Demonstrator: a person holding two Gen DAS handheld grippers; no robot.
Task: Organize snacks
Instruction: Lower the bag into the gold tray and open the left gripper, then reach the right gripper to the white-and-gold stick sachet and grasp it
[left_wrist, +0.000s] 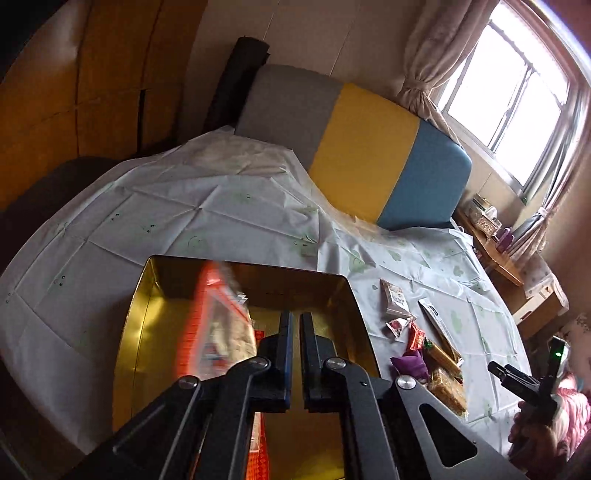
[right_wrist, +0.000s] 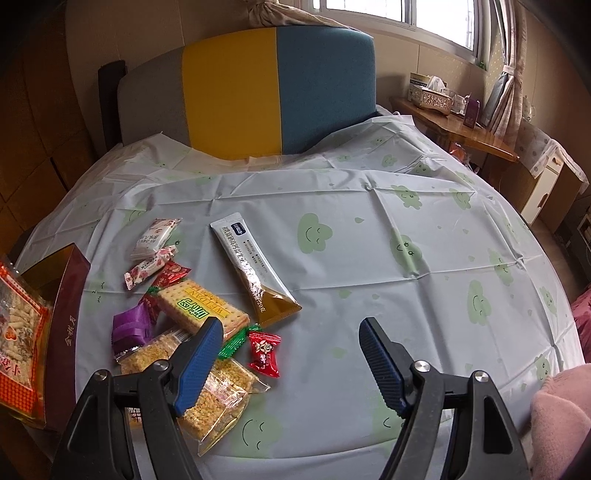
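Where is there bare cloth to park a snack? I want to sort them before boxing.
The tablecloth is bare right of the long sachet and red candy, and behind the pile toward the headboard. It is crowded between the sachet and the gold tin.
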